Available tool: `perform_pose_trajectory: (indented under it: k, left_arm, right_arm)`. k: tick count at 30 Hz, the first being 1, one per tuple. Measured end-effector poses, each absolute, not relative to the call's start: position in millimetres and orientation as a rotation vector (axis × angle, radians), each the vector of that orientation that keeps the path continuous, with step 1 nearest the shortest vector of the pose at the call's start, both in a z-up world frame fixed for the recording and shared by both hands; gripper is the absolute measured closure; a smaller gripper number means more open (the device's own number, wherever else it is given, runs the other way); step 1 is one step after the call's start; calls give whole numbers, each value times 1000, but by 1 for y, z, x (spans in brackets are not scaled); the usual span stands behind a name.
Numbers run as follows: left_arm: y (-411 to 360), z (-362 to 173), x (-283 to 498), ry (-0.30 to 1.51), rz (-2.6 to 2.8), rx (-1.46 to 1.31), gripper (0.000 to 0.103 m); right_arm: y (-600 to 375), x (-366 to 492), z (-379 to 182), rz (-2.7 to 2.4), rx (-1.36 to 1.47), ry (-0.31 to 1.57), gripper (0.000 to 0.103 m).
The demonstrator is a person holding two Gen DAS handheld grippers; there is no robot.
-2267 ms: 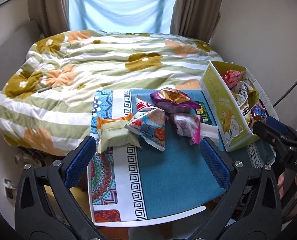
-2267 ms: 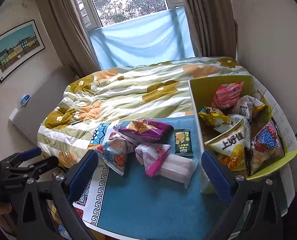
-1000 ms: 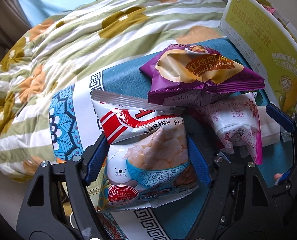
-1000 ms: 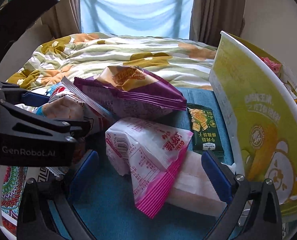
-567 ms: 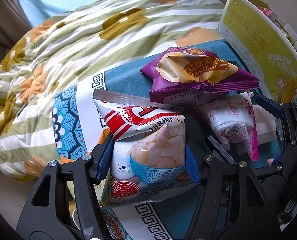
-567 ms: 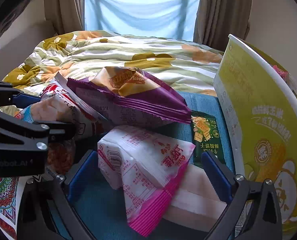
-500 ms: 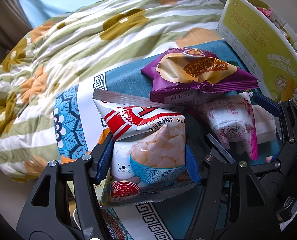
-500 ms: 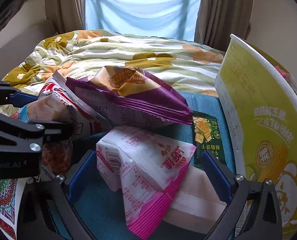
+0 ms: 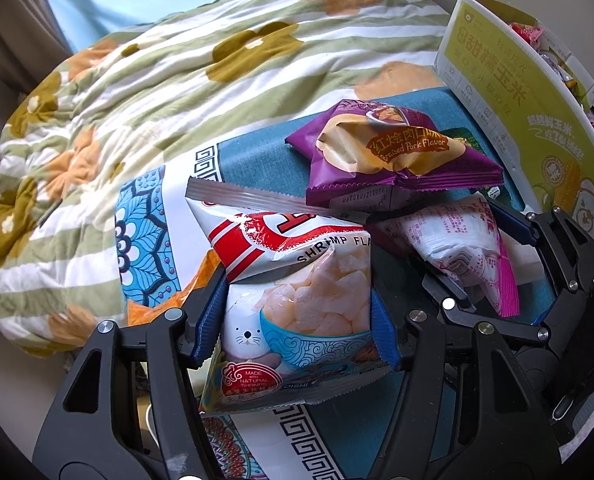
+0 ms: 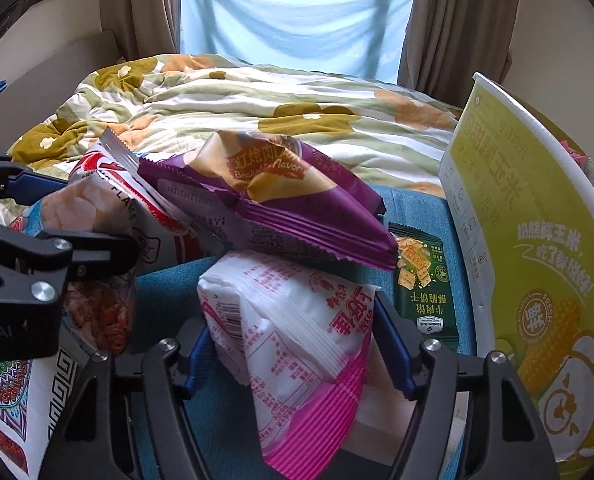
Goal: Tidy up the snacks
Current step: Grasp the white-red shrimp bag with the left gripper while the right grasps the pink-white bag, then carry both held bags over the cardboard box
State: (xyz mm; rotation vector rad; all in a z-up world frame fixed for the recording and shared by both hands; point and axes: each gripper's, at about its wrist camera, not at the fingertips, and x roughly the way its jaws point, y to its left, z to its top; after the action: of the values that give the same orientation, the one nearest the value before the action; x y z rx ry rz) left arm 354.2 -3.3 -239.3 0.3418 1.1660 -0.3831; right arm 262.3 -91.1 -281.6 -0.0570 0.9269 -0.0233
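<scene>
My left gripper (image 9: 301, 320) is shut on the shrimp flakes bag (image 9: 297, 300), white and red with a seal picture. My right gripper (image 10: 301, 344) is shut on the white and pink snack pack (image 10: 297, 336); both show in the left wrist view too (image 9: 457, 248). A purple braised pork chips bag (image 9: 393, 156) rests on top of both packs, also in the right wrist view (image 10: 273, 200). A small green cracker packet (image 10: 421, 280) lies flat beside the yellow-green snack box (image 10: 537, 240), which stands at the right with several snacks inside.
The snacks lie on a teal patterned mat (image 9: 257, 160) on a small table. A bed with a flowered striped quilt (image 9: 137, 100) is behind it. An orange packet (image 9: 145, 312) lies under my left gripper. A flat white pack (image 10: 385, 412) lies under the pink one.
Both grippers moved in from above the table. The left closed on the shrimp flakes bag about a second ago. The right has now closed on the white and pink pack.
</scene>
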Motion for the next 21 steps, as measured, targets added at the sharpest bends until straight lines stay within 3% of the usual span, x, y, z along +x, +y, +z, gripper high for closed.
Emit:
perform_pose_trajectory:
  k: [11,21]
  left_arm:
    - [11,-199,326,1106,-364,294,44]
    - [24,-133,285,990,-377,219,44]
  right_arm:
    - [-86,229,-254,-2,-37,913,41]
    - [-91,192,-195,-12,13,849,41]
